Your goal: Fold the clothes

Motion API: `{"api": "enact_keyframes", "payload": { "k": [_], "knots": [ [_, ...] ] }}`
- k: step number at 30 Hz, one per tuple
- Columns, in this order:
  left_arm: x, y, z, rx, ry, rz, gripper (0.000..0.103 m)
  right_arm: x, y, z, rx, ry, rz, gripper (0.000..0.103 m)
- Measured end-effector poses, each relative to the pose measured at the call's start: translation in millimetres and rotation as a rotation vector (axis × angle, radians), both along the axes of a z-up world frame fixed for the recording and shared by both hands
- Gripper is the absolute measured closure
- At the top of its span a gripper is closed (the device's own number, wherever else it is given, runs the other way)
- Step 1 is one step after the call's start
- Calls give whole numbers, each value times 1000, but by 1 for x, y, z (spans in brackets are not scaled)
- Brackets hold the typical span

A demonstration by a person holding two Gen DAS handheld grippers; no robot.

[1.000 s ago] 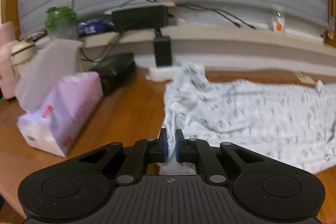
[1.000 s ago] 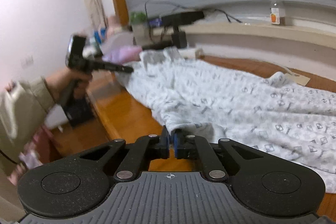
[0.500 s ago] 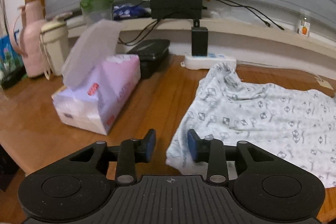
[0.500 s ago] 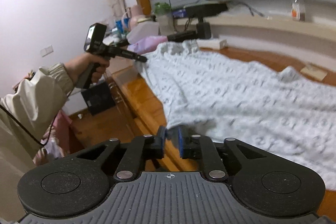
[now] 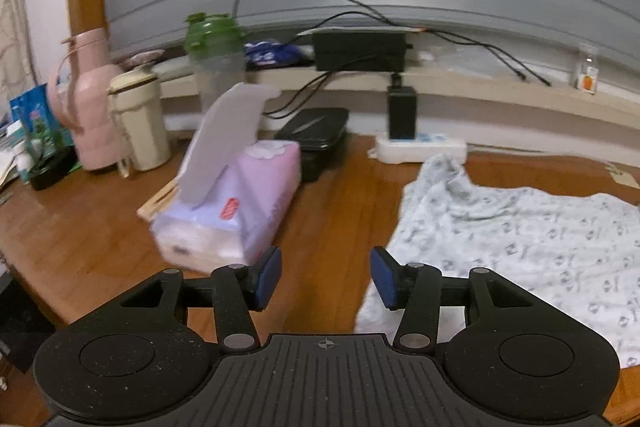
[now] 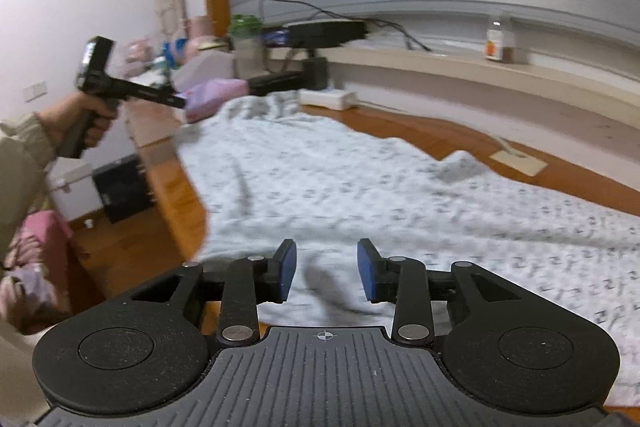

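- The patterned shirt (image 6: 360, 187) lies spread flat on the wooden table (image 5: 100, 239), right of the tissue box (image 5: 240, 211).
- Left gripper (image 5: 326, 277): jaws opening, nothing between them, at the shirt's corner.
- Right gripper (image 6: 326, 275): jaws opening, empty, just above the shirt's near edge.

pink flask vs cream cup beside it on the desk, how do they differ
The pink flask is taller, with a narrow neck and a strap; the cream cup is shorter, straight-sided, with a wide flat lid. The flask stands left of the cup. Both stand upright, lids on.
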State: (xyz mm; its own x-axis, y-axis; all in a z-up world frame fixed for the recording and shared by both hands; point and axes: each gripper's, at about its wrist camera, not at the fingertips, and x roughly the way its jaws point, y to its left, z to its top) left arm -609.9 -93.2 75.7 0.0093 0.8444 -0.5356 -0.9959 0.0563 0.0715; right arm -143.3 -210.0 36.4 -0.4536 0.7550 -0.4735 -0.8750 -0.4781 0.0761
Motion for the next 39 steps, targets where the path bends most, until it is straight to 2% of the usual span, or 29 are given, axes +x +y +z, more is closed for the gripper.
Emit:
{"api": "enact_keyframes", "payload": {
  "k": [4, 8, 11, 14, 15, 16, 17, 18, 20, 21, 23, 25, 27, 31, 35, 37, 39],
  "knots": [
    [24, 21, -1, 1, -16, -77, 45, 17, 19, -10, 15, -50, -75, 67],
    [53, 61, -6, -16, -28, -143, 43, 34, 38, -21, -5, -76, -119, 65],
    [77, 96, -13, -51, 10, -184, 43, 44, 44, -22, -29, -24, -118, 61],
    [95, 127, -26, -132, 91, -192, 57, 48, 49, -24, -50, -19, -119, 60],
    [99, 130, -29, -143, 126, -186, 66, 50, 50, -24, -55, -4, -116, 60],
    [99, 132, -31, -143, 133, -186, 88, 50, 50, -24, -60, 8, -115, 60],
    [99, 133, -33, -142, 138, -186, 93, 52, 50, -24, -62, 22, -114, 60],
    [93, 131, -31, -129, 105, -174, 93, 54, 49, -24, -65, 37, -113, 60],
    [70, 122, -21, -77, -38, -119, 94, 58, 50, -24, -72, 60, -115, 60],
    [58, 120, -19, -67, -94, -83, 93, 59, 51, -24, -76, 69, -116, 60],
    [46, 122, -20, -82, -110, -41, 79, 62, 52, -24, -84, 86, -119, 60],
    [42, 122, -24, -97, -87, -11, 55, 63, 53, -24, -88, 95, -119, 60],
    [44, 120, -24, -79, -53, 8, 48, 63, 52, -24, -84, 95, -122, 60],
    [59, 118, -15, -7, -64, -37, 38, 64, 51, -24, -80, 100, -134, 60],
    [81, 124, -9, 30, -86, -114, 35, 64, 50, -23, -80, 104, -142, 60],
    [91, 131, -11, 18, -89, -141, 35, 64, 50, -23, -81, 105, -145, 60],
    [99, 139, -20, -19, -55, -144, 38, 64, 50, -23, -84, 106, -145, 60]
  ]
}}
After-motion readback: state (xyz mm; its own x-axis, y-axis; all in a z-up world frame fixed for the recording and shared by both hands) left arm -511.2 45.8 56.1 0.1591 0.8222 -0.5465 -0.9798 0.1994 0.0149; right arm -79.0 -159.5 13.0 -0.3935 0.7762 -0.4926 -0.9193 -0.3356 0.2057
